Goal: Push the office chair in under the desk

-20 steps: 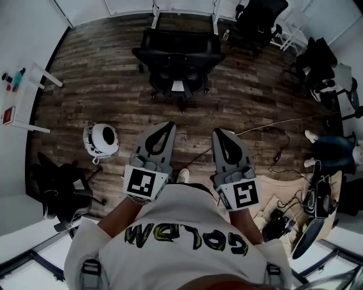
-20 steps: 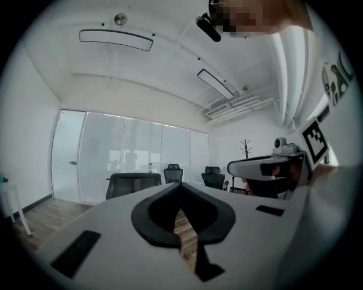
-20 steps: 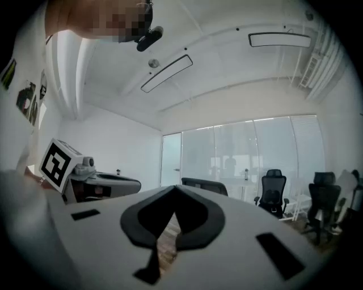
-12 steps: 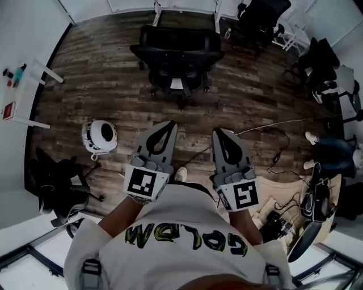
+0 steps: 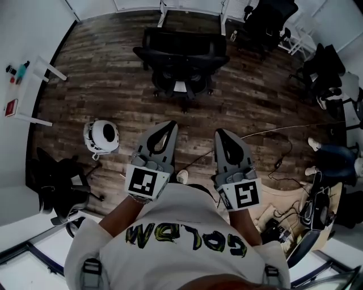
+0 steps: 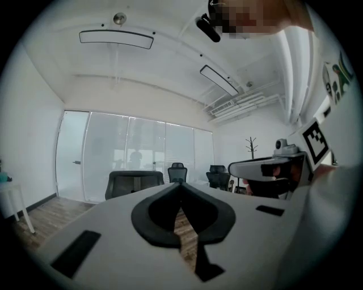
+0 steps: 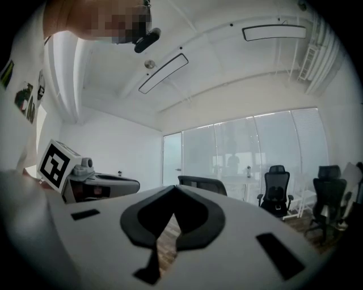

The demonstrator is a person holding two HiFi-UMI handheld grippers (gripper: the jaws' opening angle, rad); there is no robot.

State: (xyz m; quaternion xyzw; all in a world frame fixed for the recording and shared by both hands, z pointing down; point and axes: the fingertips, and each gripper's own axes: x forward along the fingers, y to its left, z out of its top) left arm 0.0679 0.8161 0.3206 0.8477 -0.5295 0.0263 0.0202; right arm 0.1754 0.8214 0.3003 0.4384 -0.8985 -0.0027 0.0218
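Floored in dark wood planks; closed off by frosted glass partition. Lit by long ceiling panels. Furnished with white table left, spare black chairs far right.

floor dark wood planks, matt, streaky grain, office chair black, matt mesh-look back, left tongs and right tongs smooth matt grey plastic, pads matt black, shirt white cloth, glass wall frosted
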